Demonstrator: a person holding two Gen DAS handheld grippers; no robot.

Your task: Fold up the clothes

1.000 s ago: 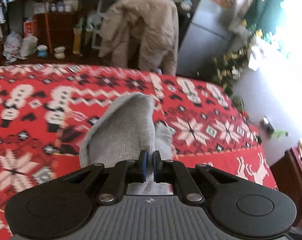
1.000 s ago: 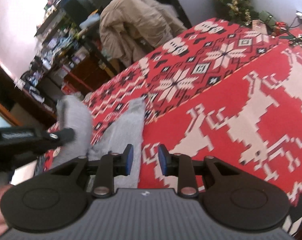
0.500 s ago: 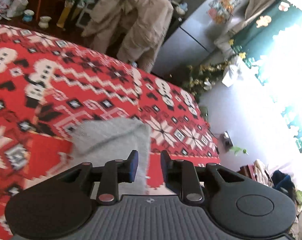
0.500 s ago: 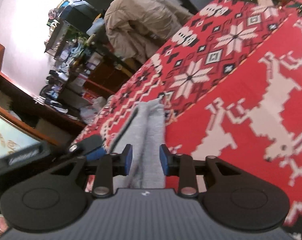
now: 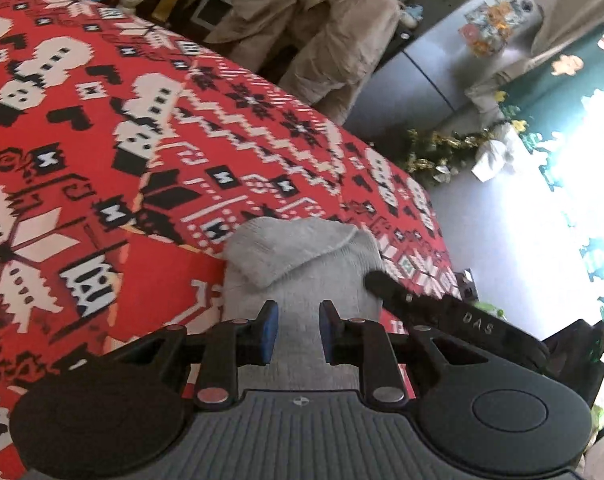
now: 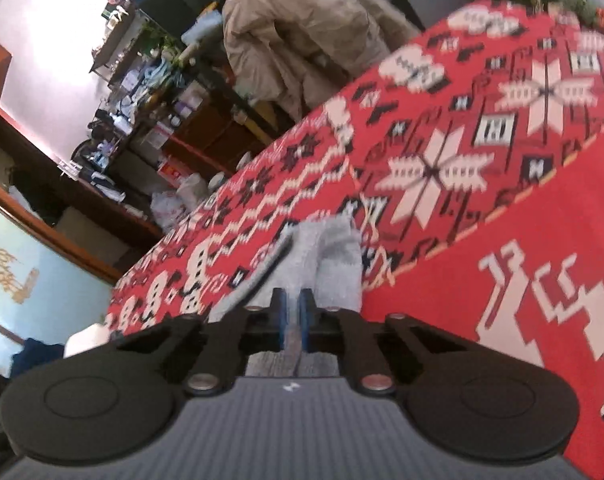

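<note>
Right fingers newly closing on one grey sock, left fingers apart

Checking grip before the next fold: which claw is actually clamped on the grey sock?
The right claw, just closed, pinches a ridge of the grey sock between its pads. The left claw, just opened, stands with pads apart, fabric unpinched.

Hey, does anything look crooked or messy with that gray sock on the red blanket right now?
Slightly: the gray sock is folded unevenly, its top flap slanting across the lower layer instead of lining up. Nothing looks spilled or damaged.
</note>
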